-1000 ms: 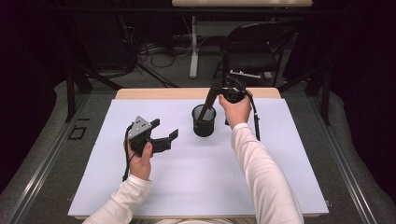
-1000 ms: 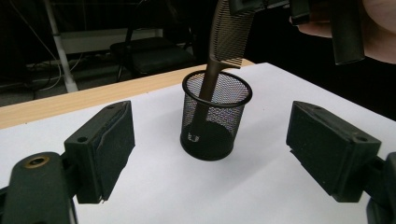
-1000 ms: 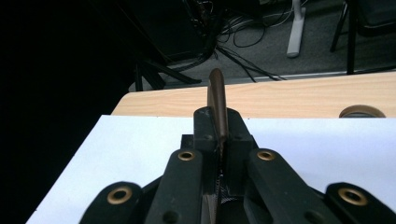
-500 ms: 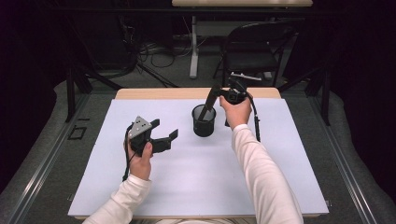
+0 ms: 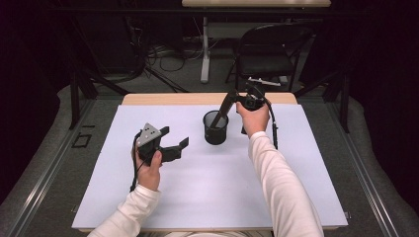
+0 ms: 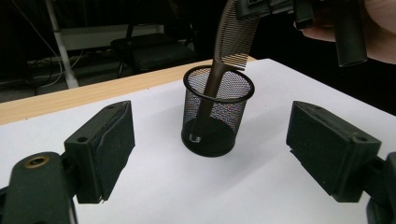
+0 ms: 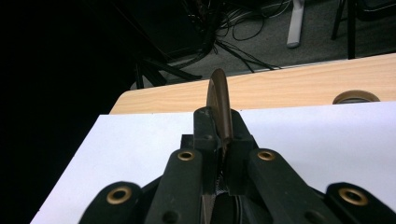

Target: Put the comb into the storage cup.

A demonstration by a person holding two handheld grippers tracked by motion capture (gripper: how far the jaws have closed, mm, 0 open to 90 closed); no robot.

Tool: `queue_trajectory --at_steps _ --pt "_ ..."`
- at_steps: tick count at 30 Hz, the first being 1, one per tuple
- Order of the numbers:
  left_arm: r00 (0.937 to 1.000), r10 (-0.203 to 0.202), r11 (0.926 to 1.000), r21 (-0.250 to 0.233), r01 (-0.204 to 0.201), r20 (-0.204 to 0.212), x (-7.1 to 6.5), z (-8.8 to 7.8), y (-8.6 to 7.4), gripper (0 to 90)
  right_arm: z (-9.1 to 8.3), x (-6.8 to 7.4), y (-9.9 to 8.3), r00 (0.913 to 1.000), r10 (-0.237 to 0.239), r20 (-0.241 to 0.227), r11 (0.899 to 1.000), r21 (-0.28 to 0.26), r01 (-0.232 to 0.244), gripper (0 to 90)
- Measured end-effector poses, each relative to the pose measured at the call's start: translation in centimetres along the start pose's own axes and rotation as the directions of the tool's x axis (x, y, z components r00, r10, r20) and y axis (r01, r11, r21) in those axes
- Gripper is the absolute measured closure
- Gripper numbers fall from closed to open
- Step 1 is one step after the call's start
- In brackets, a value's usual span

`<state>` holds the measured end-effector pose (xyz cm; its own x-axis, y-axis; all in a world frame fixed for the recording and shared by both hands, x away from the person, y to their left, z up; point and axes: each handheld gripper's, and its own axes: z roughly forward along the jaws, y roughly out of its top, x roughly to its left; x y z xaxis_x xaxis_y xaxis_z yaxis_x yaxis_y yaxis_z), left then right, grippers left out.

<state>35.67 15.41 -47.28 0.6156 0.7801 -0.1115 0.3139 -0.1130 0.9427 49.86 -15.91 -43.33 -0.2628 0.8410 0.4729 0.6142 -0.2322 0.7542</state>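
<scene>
Nearest the person, the left gripper [image 5: 170, 143] rests on the white sheet [image 5: 197, 187], jaws wide and empty. Beyond it stands a mesh cup [image 5: 216, 127]; the right gripper [image 5: 232, 101], clamped on a brown comb [image 6: 223, 60], holds its handle inside. No writing is legible.

Lighting, as I saw it: worktop [image 5: 207, 197] sheet evenly bright from overhead, shadows faint. Surroundings fell to near black. High view soft, slightly grainy. In my right gripper view, near tongs [image 7: 219, 140] blurred.
</scene>
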Motion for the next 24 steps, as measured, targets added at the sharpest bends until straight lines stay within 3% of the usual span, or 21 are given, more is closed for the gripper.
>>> queue_trajectory --at_steps 24 --pt "1.0 -0.003 1.0 -0.001 0.003 -0.001 0.1 0.0 -0.1 15.9 -0.3 -1.3 -0.1 0.9997 -0.007 0.024 1.0 0.012 0.006 84.7"
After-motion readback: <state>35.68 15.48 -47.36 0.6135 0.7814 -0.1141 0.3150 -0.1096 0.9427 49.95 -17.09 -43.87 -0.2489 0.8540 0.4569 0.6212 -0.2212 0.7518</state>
